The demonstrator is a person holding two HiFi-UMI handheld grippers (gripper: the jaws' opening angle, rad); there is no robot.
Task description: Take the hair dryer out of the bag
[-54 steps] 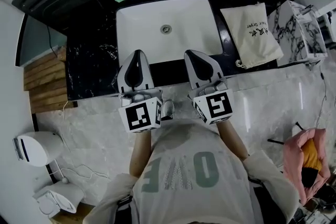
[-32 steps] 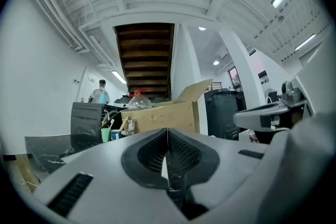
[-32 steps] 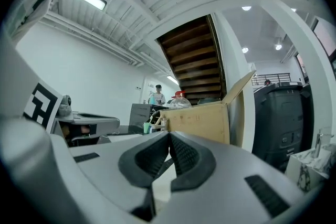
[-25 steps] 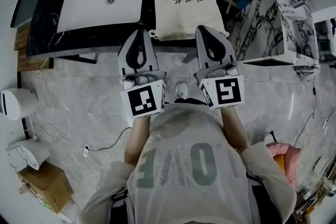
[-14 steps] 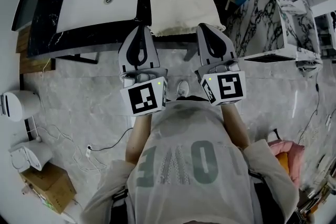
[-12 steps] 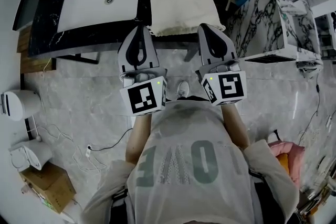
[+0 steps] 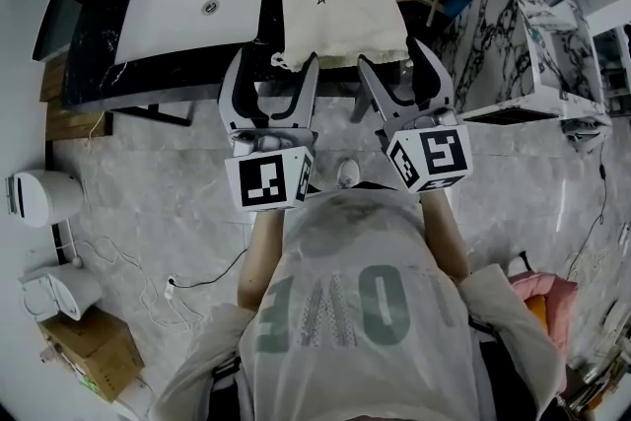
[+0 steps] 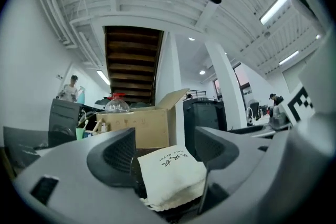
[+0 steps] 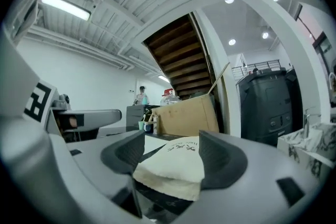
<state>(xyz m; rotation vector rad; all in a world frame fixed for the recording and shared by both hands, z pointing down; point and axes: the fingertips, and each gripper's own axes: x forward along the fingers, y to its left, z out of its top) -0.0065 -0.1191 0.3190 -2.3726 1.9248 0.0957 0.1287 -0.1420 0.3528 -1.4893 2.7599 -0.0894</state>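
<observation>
Well off to the left of the left hand-held gripper (image 7: 269, 74), a white sink (image 7: 192, 0) sunk in the dark desk (image 7: 94, 64). Next, that left hand-held gripper itself: jaws just opened and now spread wide, pinching nothing, aimed level at the near left corner of the cream bag (image 7: 338, 5), short of touching it. In the left gripper view (image 8: 165, 153), only the bag (image 8: 170, 178) framed in the gap, a cardboard box (image 8: 139, 131) far behind. Straight ahead of both tools, the bag flat on the desk, drawstring end toward them and close to the desk's near edge, print reading "Hair Dryer". No hair dryer on show anywhere; presumably inside the cloth. Then the right hand-held gripper (image 7: 394, 62): likewise just opened, spread wide and empty, lined up on the bag's near right corner; same story in the right gripper view (image 9: 170, 150), cloth (image 9: 173, 165) ahead of the pads, not between them. Beyond it to the right, a marble-patterned box (image 7: 523, 44). Likely trouble from here: closing on one layer of cloth only and dragging the whole bag off the near edge; pinching cloth and dryer together, so nothing slides out; catching a cord on a tight drawstring mouth.
</observation>
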